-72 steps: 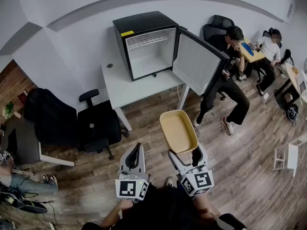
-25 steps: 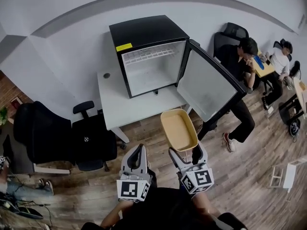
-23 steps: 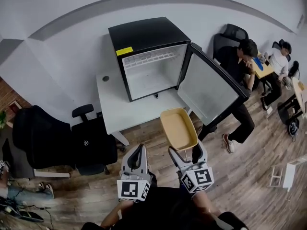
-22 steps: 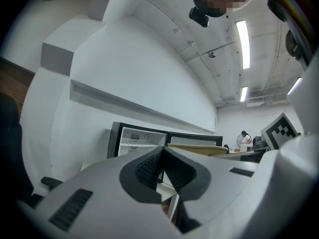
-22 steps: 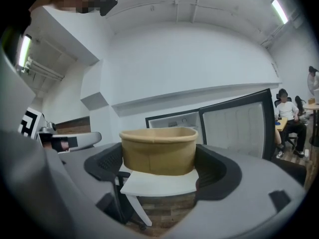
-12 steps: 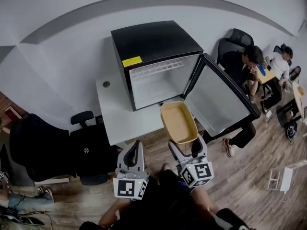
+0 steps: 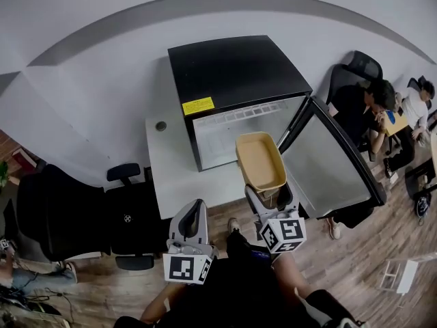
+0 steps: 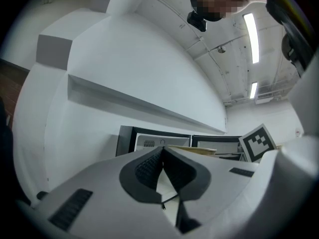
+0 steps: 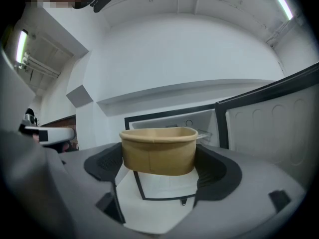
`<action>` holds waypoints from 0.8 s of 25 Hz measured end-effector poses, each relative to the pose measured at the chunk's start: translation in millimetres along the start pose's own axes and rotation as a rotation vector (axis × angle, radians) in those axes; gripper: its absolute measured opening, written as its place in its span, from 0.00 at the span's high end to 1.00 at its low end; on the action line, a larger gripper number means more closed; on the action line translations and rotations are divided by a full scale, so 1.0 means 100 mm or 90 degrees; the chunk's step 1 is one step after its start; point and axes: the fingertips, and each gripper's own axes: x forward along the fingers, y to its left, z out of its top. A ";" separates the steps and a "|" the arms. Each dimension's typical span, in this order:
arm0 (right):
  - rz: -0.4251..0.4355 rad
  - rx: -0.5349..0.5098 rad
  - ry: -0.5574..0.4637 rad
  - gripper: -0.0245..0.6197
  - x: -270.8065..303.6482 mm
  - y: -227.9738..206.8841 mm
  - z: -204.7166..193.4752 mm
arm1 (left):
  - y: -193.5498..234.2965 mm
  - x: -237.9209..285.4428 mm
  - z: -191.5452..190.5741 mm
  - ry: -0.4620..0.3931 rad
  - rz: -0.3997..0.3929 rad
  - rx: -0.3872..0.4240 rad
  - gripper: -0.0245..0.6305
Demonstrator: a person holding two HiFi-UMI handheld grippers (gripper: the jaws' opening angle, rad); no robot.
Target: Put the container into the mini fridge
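Note:
A tan paper container (image 7: 260, 160) (image 9: 158, 150), empty and upright, is clamped between the jaws of my right gripper (image 7: 268, 195) (image 9: 158, 169), which is shut on it. It hangs just in front of the black mini fridge (image 7: 235, 74) (image 9: 169, 121), whose door (image 7: 336, 167) (image 9: 271, 118) stands wide open to the right, showing a white interior. My left gripper (image 7: 191, 221) (image 8: 162, 168) is shut with nothing in it, low at the left over the edge of the white table (image 7: 174, 173).
The fridge stands on the white table against a white wall. Black office chairs (image 7: 130, 217) stand left of the table. Two people (image 7: 369, 111) sit at the far right beyond the open door. The floor is wood plank.
I have come closer to the fridge. The right gripper has carried the container forward, from over the floor up to the fridge opening. The left gripper stays shut and low.

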 end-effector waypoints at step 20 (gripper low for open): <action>0.056 -0.067 0.039 0.24 2.06 -0.79 0.00 | 0.17 1.39 -0.12 0.005 0.092 -0.009 0.95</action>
